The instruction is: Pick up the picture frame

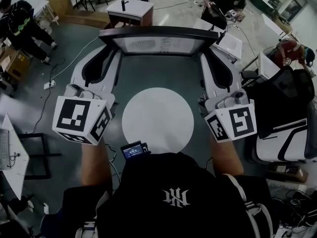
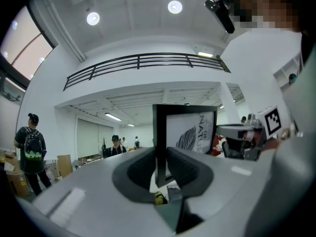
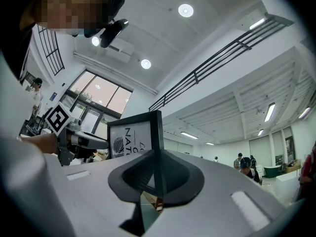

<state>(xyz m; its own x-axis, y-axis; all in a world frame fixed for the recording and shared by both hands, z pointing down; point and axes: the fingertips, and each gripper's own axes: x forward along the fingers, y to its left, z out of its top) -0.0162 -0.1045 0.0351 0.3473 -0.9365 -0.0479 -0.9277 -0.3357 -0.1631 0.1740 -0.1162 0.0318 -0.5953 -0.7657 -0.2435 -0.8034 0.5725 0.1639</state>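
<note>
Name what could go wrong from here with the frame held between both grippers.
1. The left gripper and right gripper each pinch only a thin side edge of the picture frame. If the hands drift apart or twist unequally, an edge may pull free or the frame may be strained.
2. The frame hangs in the air past the round white table, so a slip would likely drop it onto the floor.

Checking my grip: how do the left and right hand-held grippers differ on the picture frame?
The left hand-held gripper clamps the left border of the picture frame; the right hand-held gripper clamps its right border. The left's jaws stand wider apart than the right's. Both are shut on the frame, holding it between them.
</note>
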